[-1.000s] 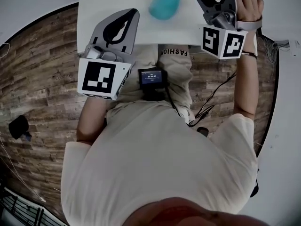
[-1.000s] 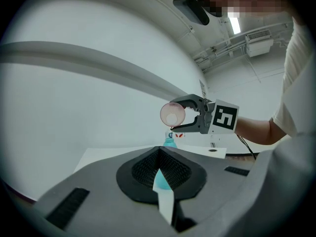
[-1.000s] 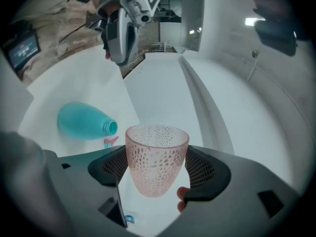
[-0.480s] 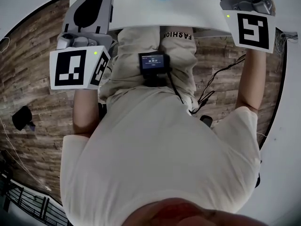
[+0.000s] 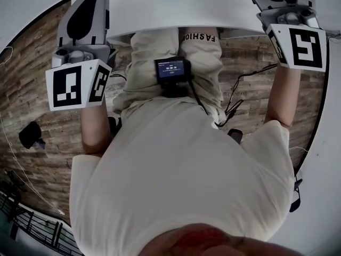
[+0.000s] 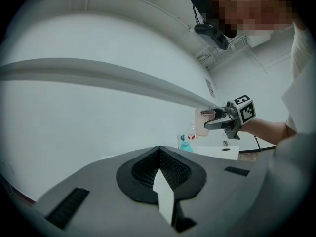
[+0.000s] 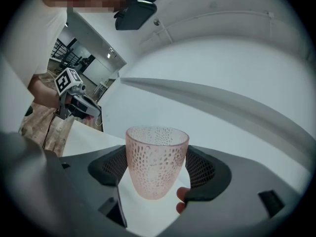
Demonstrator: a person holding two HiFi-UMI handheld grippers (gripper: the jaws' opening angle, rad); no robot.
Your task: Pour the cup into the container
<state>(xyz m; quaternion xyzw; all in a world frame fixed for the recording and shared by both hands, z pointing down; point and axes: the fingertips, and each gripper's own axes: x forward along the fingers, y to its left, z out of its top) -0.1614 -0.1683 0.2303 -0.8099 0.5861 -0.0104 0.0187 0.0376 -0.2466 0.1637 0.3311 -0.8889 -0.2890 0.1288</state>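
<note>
- Cup (image 7: 157,154): pink, see-through, dotted wall. It stands upright, mouth up, long axis vertical, narrowing to a rounded base.
- Your right gripper (image 7: 158,176) is clamped on it. One dark ribbed pad presses each side of the cup's lower half, and the rim rides above the jaws.
- A fingertip (image 7: 182,200) of yours shows just under the right-hand pad, beside the cup's base.
- Contents of the cup: can't tell through the wall.
- From the left gripper view the cup is also upright. It sits at the tip of the right gripper and is held clear above the white table (image 6: 217,152).
- Your left gripper (image 6: 160,181) has its jaws drawn together with nothing between the pads. Only a pale sliver shows through the slit.
- Container (image 6: 186,146): teal, standing on the table, lower than the cup in the left gripper view and a little to its left, not touching it.
- Two small bottles (image 6: 183,138) stand just behind the container; their labels are too small to read.
- Head view: the container is cut off at the top edge, on the table between your two grippers. The left gripper is out past the table's left edge, well apart from the container.
</note>
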